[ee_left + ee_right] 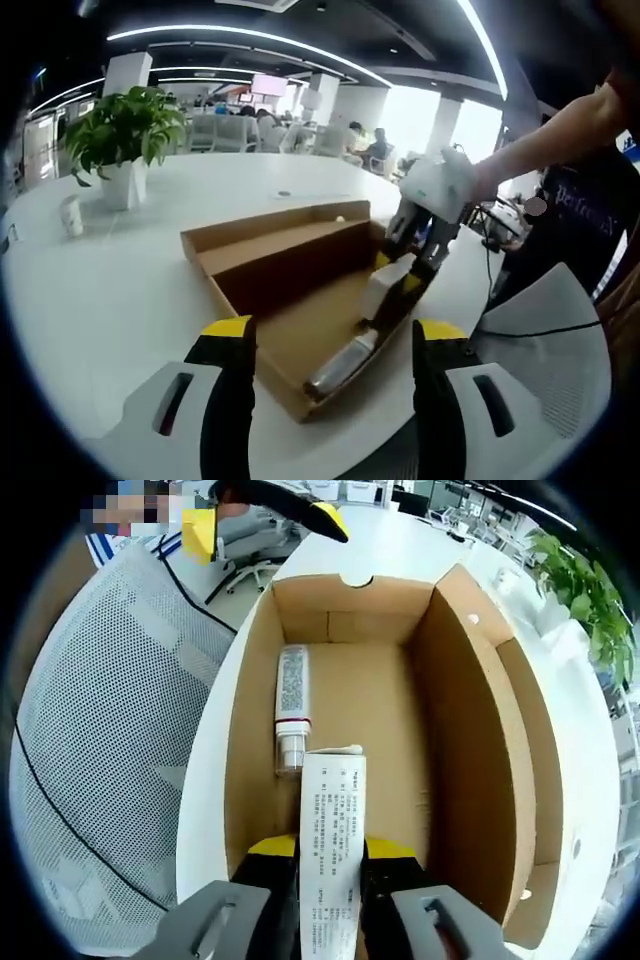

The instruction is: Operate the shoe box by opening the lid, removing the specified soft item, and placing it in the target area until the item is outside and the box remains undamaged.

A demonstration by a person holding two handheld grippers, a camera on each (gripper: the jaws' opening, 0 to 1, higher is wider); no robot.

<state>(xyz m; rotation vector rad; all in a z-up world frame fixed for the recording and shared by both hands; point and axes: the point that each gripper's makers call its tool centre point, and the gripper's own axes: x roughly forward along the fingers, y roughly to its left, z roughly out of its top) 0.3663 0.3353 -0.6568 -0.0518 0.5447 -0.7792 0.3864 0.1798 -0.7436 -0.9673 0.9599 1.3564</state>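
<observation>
White tabletop [120, 290] spreads under an open office, with a potted plant [122, 140] off to one side. We see the shoe box [300, 290] lying open on it, lid [270, 235] folded back. Our right gripper [331, 875] has its jaws clamped on a flat white packet [332, 860] printed with text, held just above the box floor. A tube-like item [291, 705] lies along the box wall, beyond the packet. Our left gripper [330, 345] hangs near the box's near corner, jaws apart, holding nothing. We judge the risks as follows: the thin packet could slip if we lift fast; dragging it sideways could catch the cardboard wall and crease it; with the box unbraced, the whole box could slide toward the table edge.
</observation>
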